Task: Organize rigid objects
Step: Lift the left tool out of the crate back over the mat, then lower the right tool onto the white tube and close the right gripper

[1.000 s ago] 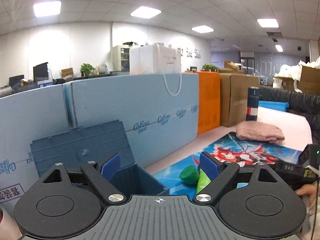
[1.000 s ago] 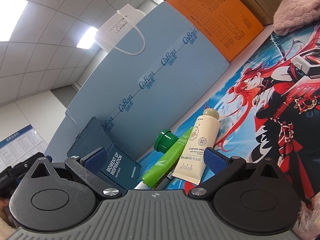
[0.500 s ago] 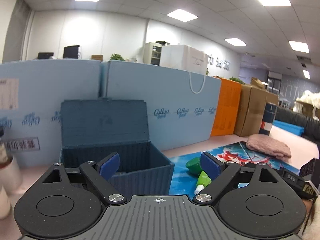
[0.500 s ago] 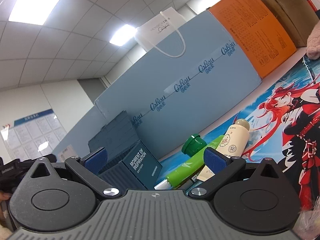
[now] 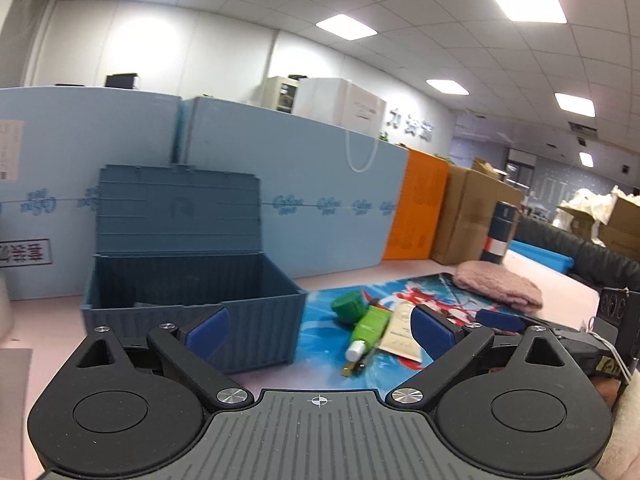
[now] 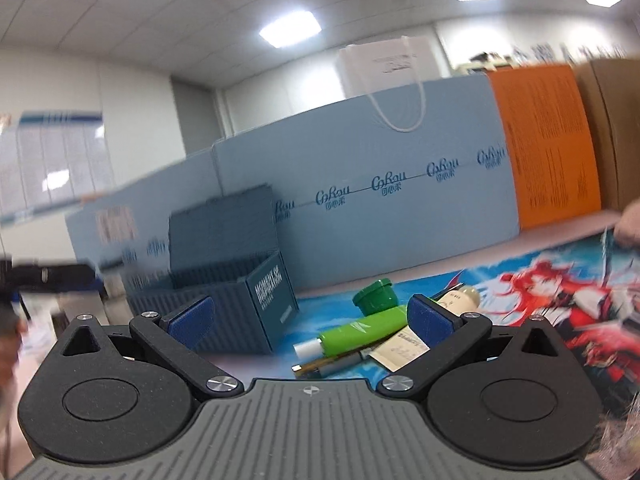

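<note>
Plastic, by the look of it, is making up every piece in the small heap lying on the printed mat just beside the open blue crate: a green tube with a white cap, a cream tube leaning against it, a green round jar behind them, and a thin pen-like stick underneath. All of these are probably light and stiff enough not to crush, though the tubes' glossy skins may be slippery, so taking the green tube across its middle, where the body is widest and flattest, seems the safest hold. The jar is likely needing a wider grip across its lid. Both hands are holding their tools nearly level, tipped slightly down towards the heap. The left tongs are opening wide, with nothing between the pads, hanging over the worktop in front of the crate's near corner. The right tongs are standing spread and empty too, framing the green tube from short of it, not touching. The crate's lid is standing upright, leaving the inside free to receive things.
</note>
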